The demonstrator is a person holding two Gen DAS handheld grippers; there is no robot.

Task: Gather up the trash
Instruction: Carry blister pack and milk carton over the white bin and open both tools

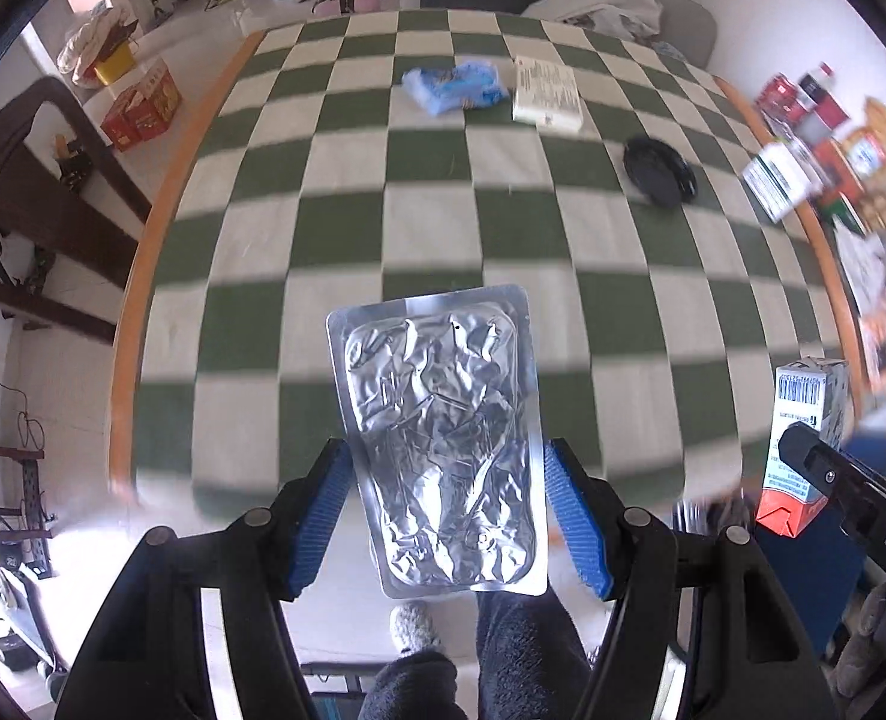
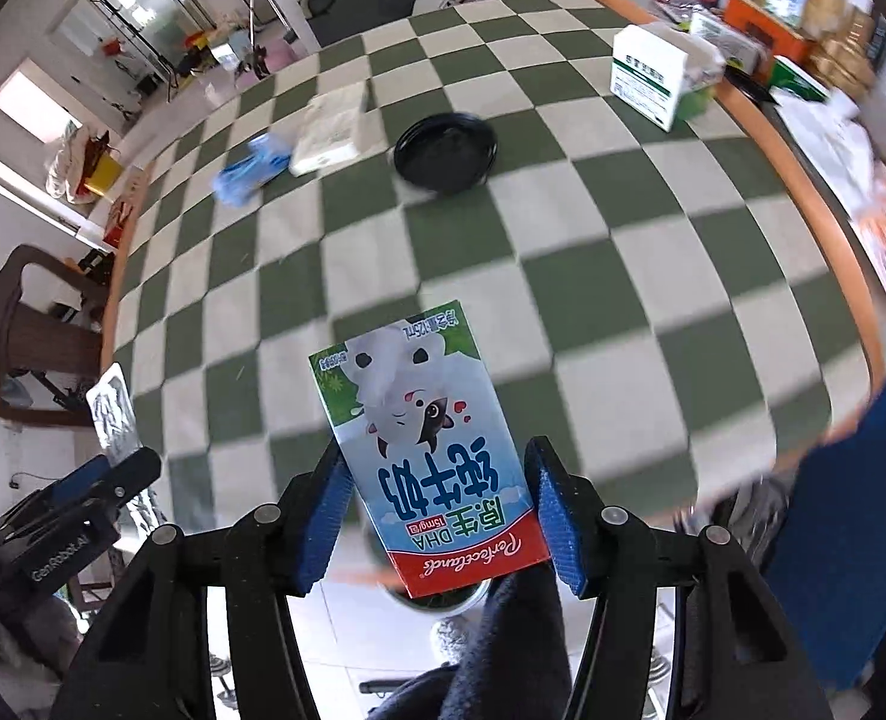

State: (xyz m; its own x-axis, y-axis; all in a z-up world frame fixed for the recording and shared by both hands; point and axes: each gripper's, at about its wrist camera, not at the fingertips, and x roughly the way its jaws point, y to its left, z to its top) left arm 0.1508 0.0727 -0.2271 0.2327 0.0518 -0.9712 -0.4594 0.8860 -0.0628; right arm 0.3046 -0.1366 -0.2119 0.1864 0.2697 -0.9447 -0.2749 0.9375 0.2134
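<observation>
Foil pack (image 1: 443, 444) sits between the left gripper (image 1: 448, 516) pads at the table's (image 1: 335, 222) near edge; milk carton (image 2: 431, 456) likewise in the right gripper (image 2: 437, 516), to its right. Far side of the table: plastic bag (image 1: 451, 87), paper box (image 1: 547, 93) just right of it, round lid (image 1: 658, 171) nearer and further right. Cluttered boxes (image 1: 802, 150) along the table's right edge.

The checkered table (image 1: 335, 228) is viewed steeply from above its near edge by both wrist cameras, each framed low by its own blue-padded fingers (image 1: 323, 516). The black lid (image 1: 658, 171), blue wrapper (image 1: 454, 86) and white box (image 1: 547, 93) are shared by both views, and each gripper is caught at the other view's edge.
</observation>
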